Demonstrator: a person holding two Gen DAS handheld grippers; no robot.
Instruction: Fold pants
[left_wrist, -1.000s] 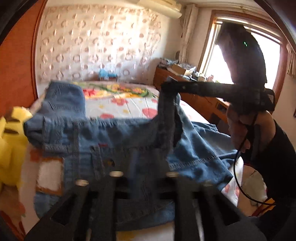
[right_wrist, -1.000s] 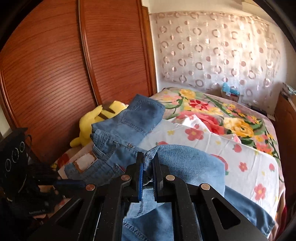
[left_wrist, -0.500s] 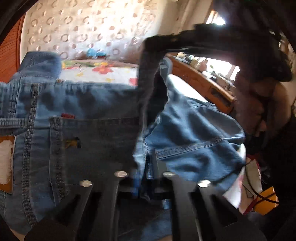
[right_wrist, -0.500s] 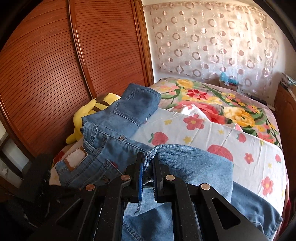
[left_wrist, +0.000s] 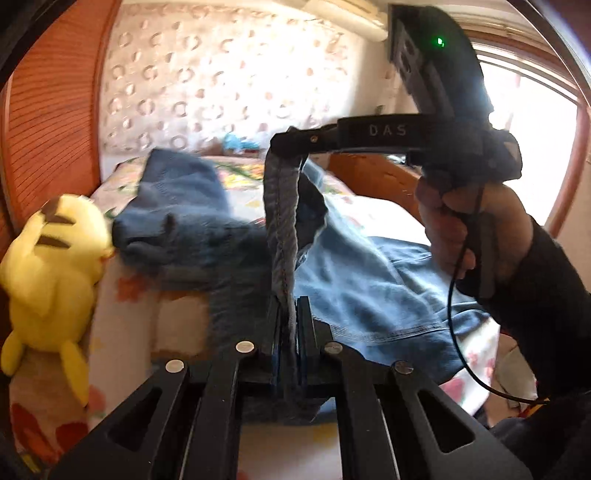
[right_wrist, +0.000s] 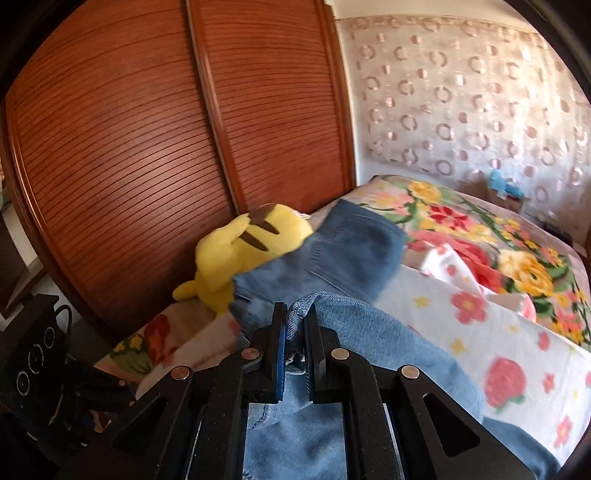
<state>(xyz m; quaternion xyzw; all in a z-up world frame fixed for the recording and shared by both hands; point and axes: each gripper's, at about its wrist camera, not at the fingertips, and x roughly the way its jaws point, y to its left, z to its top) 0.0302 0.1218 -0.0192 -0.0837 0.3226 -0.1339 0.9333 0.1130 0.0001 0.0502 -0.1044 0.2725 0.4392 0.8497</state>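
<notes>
Yellow plush toy (right_wrist: 240, 254) beside wooden wardrobe (right_wrist: 147, 129)

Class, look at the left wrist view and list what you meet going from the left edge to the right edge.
Wooden wardrobe door → yellow plush toy → jeans → left gripper, shut on a denim edge → right gripper, seen from outside, holding that edge up → the person's hand → bright window.

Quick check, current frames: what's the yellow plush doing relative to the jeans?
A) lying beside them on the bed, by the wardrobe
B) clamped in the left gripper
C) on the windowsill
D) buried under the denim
A: the yellow plush lies on the bed next to the jeans, against the wardrobe; both grippers are shut on denim, not on the plush.
</notes>
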